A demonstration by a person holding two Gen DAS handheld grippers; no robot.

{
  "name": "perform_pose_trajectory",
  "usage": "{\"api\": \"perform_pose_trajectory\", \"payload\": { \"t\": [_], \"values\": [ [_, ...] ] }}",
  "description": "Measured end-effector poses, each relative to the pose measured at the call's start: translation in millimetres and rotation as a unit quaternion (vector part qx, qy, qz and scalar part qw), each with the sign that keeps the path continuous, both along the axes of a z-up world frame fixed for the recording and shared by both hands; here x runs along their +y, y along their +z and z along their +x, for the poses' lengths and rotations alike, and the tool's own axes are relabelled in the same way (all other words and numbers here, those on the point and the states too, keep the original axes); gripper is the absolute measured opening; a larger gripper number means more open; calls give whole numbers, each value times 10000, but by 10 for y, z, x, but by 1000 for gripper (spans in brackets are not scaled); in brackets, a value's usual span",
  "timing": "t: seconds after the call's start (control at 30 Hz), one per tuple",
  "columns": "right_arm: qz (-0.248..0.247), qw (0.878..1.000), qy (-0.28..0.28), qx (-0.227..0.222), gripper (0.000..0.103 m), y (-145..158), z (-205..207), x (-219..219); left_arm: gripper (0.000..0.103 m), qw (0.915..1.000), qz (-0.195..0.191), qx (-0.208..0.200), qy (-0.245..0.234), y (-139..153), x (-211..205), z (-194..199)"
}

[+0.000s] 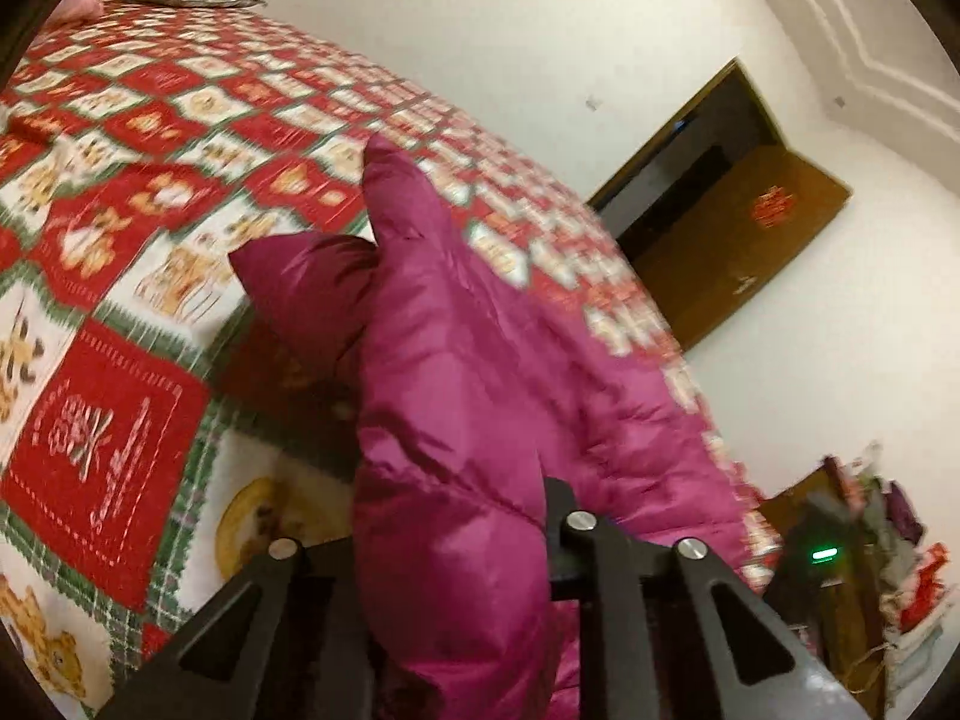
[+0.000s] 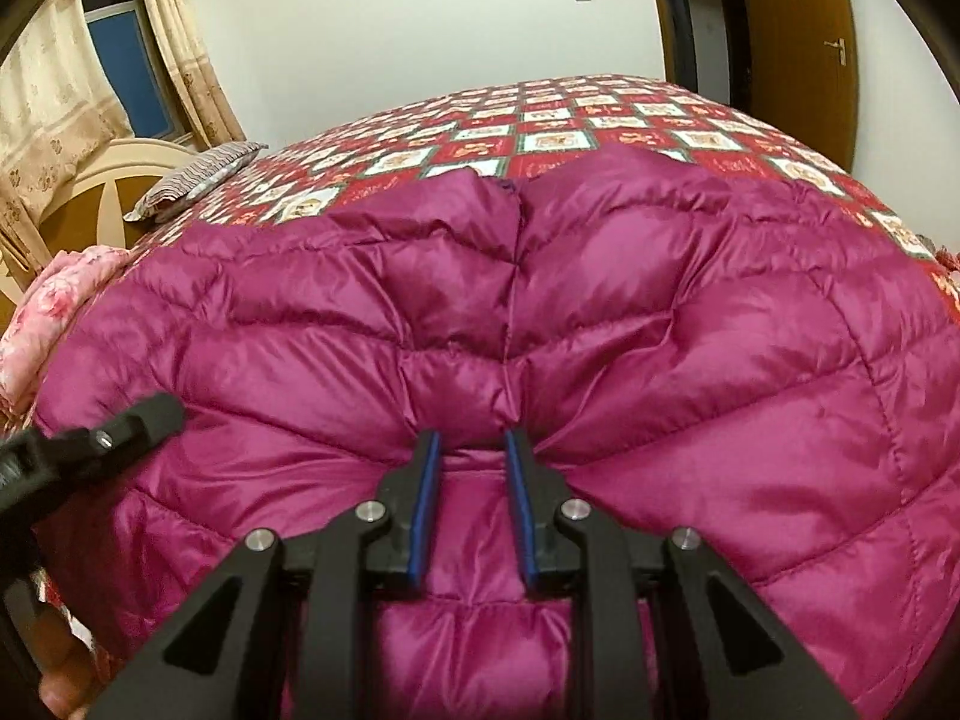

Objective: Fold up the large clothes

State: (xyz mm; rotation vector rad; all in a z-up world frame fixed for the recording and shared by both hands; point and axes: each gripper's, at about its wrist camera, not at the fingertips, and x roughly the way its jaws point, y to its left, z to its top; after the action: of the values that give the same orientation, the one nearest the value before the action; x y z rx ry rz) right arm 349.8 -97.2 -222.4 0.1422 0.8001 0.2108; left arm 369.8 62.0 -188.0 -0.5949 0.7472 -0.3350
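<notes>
A magenta quilted down jacket [image 2: 600,312] lies spread across a bed covered by a red, white and green patchwork quilt [image 2: 540,120]. In the right wrist view, the jacket fills most of the frame, with its centre seam running away from the camera toward the far hem. The right gripper [image 2: 474,450] points down onto the near edge of the jacket; its two blue-lined fingers [image 2: 425,504] stand close together and pinch a raised fold of the fabric between them, with creases radiating outward from the pinch. The left gripper [image 2: 120,426] enters this view from the left edge, its black tip lying against the jacket's left side. In the left wrist view, which is motion-blurred, the left gripper [image 1: 456,540] has a thick bundle of the jacket [image 1: 456,372] bunched between its fingers; the fabric hides the finger pads, the jaws stand nearly pressed together on it, and the bundle rises above the quilt [image 1: 150,180]. A pointed corner of the jacket stands upright beyond the fingers. A striped pillow [image 2: 198,177] lies at the head of the bed, next to a cream headboard [image 2: 120,174]. A pink floral blanket [image 2: 54,312] lies at the left edge of the bed, touching the jacket. A brown wooden door [image 2: 792,30] stands open in the white wall beyond the bed, and curtains [image 2: 174,42] hang beside a window.
</notes>
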Motion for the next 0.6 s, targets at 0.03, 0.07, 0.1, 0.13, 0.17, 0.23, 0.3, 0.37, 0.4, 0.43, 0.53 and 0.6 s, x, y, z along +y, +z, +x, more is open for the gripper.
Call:
{"api": "perform_pose_trajectory", "payload": {
  "t": [0.03, 0.07, 0.1, 0.13, 0.17, 0.23, 0.3, 0.37, 0.4, 0.43, 0.53, 0.6],
  "values": [
    [56, 10000, -13, 38, 25, 2, 0, -3, 15, 10000, -4, -61, -57, 71, -7, -12],
    [200, 9997, -52, 107, 25, 6, -7, -12, 15, 9999, 25, -132, -104, 144, -15, -34],
    [369, 9991, -106, 185, 25, 8, -17, -17, 15, 9996, 81, -202, -156, 236, -37, -55],
    [471, 9985, -133, 235, 25, 12, -27, -27, 15, 9995, 90, -254, -187, 290, -41, -76],
    [687, 9970, -142, 340, 25, 16, -44, -8, 15, 9992, 104, -308, -211, 354, -44, -107],
    [1006, 9938, -77, 477, 25, 12, -74, 54, 15, 9985, 199, -443, -267, 502, -12, -185],
    [1451, 9872, 86, 649, 25, -7, -125, 204, 15, 9974, 357, -543, -305, 637, 36, -268],
    [1833, 9793, 309, 801, 25, -35, -152, 393, 15, 9956, 625, -627, -311, 775, 81, -362],
    [2067, 9729, 497, 909, 25, -52, -160, 529, 15, 9946, 745, -650, -303, 787, 91, -387],
    [2207, 9683, 632, 984, 24, -65, -163, 616, 15, 9926, 961, -685, -282, 812, 90, -409],
    [2702, 9476, 1111, 1290, 22, -92, -150, 838, 15, 9821, 1666, -858, -194, 883, 31, -499],
    [2751, 9482, 1060, 1182, 22, -22, -188, 756, 15, 9759, 1969, -918, -184, 910, -51, -522]
  ]
}}
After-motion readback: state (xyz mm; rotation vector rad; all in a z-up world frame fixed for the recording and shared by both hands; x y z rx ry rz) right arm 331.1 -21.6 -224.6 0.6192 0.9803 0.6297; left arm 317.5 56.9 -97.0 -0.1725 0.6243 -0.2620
